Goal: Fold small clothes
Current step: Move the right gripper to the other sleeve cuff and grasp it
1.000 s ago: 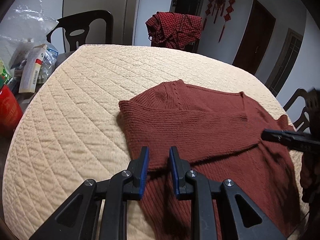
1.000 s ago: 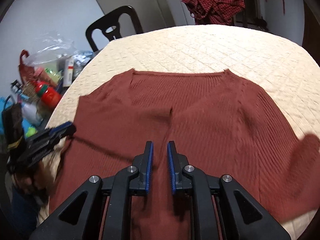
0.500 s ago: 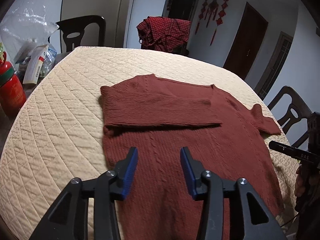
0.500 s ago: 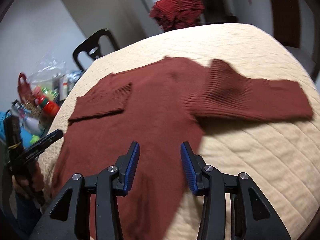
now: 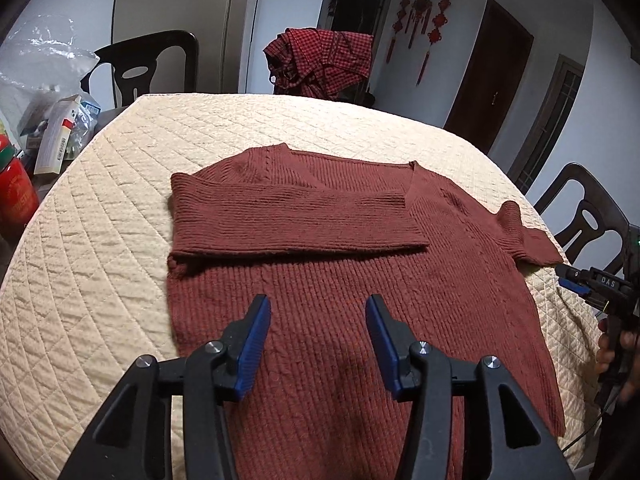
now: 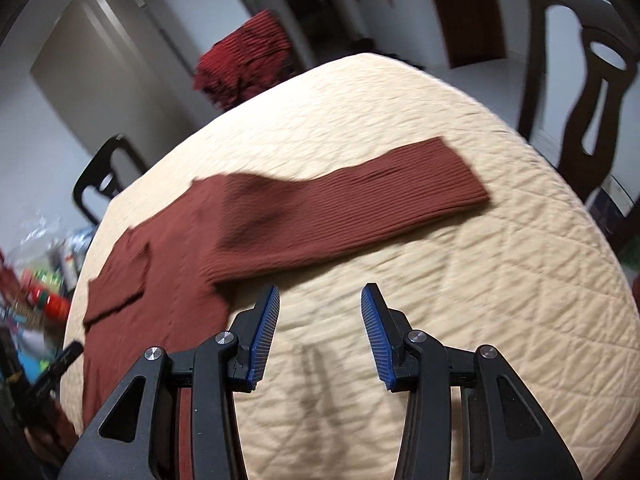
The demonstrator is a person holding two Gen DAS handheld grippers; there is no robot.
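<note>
While we hold both tools above the table, the scene reads as follows.

Left gripper (image 5: 316, 336): our jaws are spread wide, nothing between them, hovering over the lower body of the sweater.
Right gripper (image 6: 320, 334): our jaws are spread too and empty, over bare quilt just beside the sweater's edge; in the left view we see it at the table's right rim (image 5: 576, 284).
Sweater (image 5: 360, 280): one rust-red ribbed knit, lying flat on the table. Its left sleeve (image 5: 296, 220) is folded across the chest; its right sleeve (image 6: 360, 208) lies stretched out sideways on the quilt.
Surface: one round table under a cream quilt (image 5: 100, 240) stitched in diamonds.
Chairs: we count three dark ones, at the far left (image 5: 148, 68), at the right (image 5: 588, 216), and one at the far side draped with a red checked shirt (image 5: 320, 60).
Clutter: left of the table we see a clear plastic bag (image 5: 40, 56), a white box (image 5: 56, 140) and a red container (image 5: 16, 196).
Room: pale walls, one dark door (image 5: 492, 80), and three red knot ornaments (image 5: 424, 20) hanging on the wall.
</note>
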